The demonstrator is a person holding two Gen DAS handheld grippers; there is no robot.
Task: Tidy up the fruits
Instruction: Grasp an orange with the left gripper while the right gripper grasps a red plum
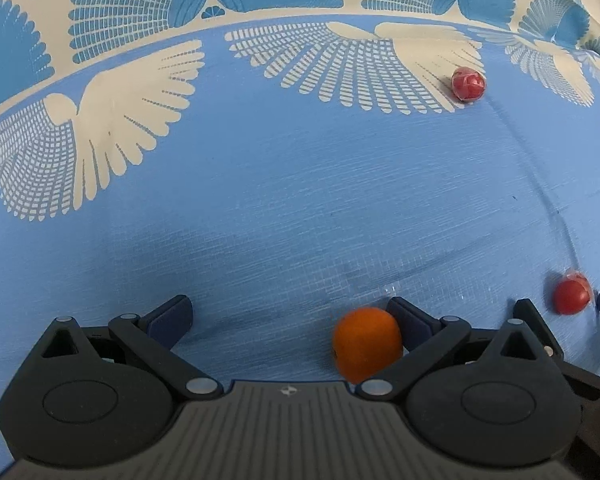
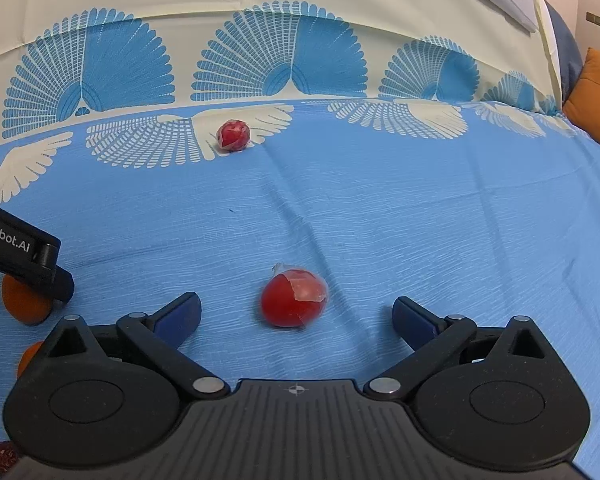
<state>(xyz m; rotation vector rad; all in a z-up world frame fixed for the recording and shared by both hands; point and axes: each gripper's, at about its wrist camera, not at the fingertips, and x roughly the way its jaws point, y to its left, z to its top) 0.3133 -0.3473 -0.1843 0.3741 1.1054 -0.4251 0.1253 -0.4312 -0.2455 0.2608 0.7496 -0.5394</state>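
On the blue bedspread (image 2: 420,220), fruits lie scattered, sorting barely begun: left gripper (image 1: 290,314) spread wide beside the orange (image 1: 367,344), right gripper (image 2: 296,314) likewise agape around the near red fruit (image 2: 292,298), far red fruit (image 2: 233,135) untouched.

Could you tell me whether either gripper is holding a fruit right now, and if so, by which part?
Nothing is held. Both the left gripper and right gripper have open jaws; the orange fruit and red fruit lie free.
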